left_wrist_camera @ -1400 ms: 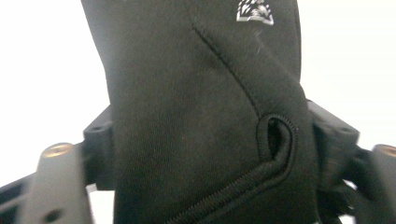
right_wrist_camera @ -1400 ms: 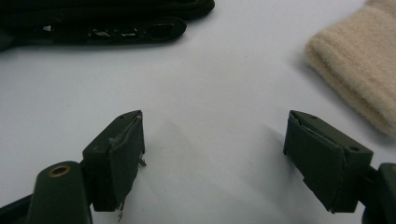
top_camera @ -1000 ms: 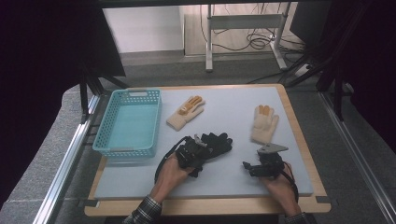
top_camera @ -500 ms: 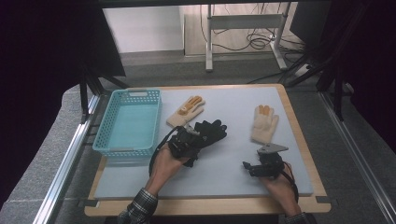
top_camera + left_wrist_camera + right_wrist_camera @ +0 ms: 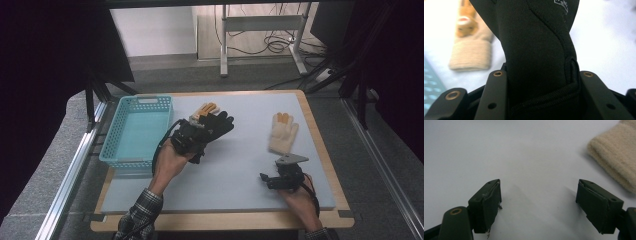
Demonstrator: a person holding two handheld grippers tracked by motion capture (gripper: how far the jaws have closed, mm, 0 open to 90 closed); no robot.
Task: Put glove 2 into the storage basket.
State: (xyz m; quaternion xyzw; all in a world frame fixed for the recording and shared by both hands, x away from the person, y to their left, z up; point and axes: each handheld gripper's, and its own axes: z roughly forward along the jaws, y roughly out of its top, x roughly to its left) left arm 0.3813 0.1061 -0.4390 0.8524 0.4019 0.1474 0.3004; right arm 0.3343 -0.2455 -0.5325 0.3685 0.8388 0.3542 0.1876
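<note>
One black glove (image 5: 536,50) (white logo unreadable) clamped in left tongs (image 5: 192,137); right tongs (image 5: 539,202) wide, empty.

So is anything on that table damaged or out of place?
One small thing: on the right gripper, the pad lining its left-hand finger in its own view looks frayed, with bits peeling at the edge. Otherwise the left gripper holds the black glove, two beige gloves lie flat, and the blue basket sits square.

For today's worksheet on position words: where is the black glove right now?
In the high view the black glove is clamped in the left gripper, left of centre, between the blue basket and the beige glove.
</note>
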